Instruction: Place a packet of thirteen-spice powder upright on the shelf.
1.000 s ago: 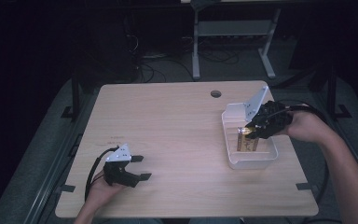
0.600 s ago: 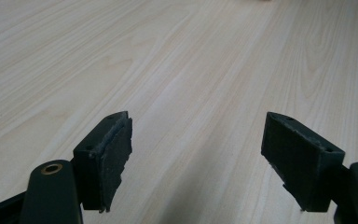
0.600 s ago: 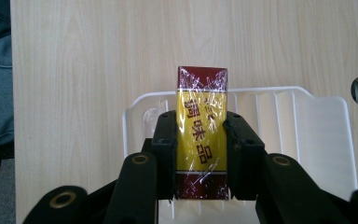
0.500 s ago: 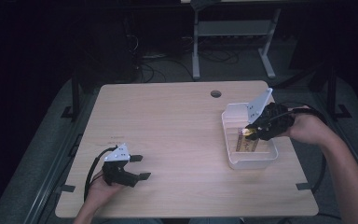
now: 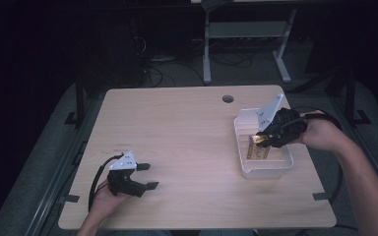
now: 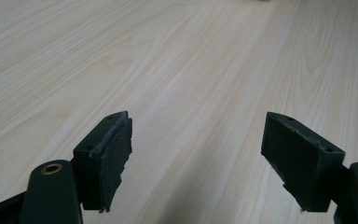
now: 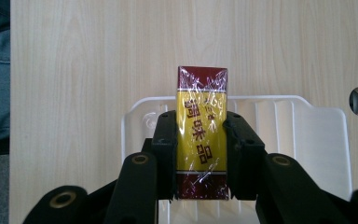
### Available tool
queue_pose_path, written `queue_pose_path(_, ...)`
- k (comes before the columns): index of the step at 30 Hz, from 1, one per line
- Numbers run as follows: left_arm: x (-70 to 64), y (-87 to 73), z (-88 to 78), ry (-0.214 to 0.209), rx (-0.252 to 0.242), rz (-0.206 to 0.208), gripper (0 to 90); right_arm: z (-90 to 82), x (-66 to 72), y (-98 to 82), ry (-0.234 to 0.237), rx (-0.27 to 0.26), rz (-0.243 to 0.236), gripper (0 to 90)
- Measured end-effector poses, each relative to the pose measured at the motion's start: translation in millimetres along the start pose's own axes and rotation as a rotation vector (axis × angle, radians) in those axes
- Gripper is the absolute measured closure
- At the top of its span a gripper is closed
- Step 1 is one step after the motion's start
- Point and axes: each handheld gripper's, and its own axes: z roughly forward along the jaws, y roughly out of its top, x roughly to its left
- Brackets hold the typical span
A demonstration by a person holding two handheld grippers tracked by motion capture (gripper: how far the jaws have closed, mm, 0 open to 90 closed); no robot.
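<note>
Box point(image 7: 201, 135), a yellow and maroon carton in crinkly plastic wrap, is clamped by the right tool point(image 5: 264, 140) over a white ribbed plastic tray point(image 5: 268, 169) on the pale wood-grain surface point(image 5: 187, 132), apparently for setting down inside. Left tool point(image 5: 147, 176) rests idle near the front edge, jaws wide apart and empty.

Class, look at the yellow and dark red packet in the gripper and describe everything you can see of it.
The packet is a slim box wrapped in shiny, crinkled clear film. Its middle is yellow with dark red characters running along its length; both ends are dark red. The right gripper clamps it by its two long sides, its black pads pressing on the film. In the high view it hangs over the left part of the white plastic tray, near the table's right edge. Whether it touches the tray floor cannot be told.
</note>
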Motion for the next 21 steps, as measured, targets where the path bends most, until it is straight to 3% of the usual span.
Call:
queue_pose_path(7,1.3,-2.1,-2.3,-0.003,-0.013,-0.012,23.6,-2.9,5.2,-7.9,-0.005,-0.014,-0.006,68.0)
queue_pose_path(15,2.0,-2.1,-1.9,-0.002,-0.014,-0.017,23.6,-8.8,7.5,-18.8,-0.006,0.013,0.007,68.0)
queue_pose_path(21,2.4,-2.3,-2.3,-0.002,-0.018,-0.018,23.6,-6.7,5.1,-18.5,0.000,-0.008,0.009,67.9)
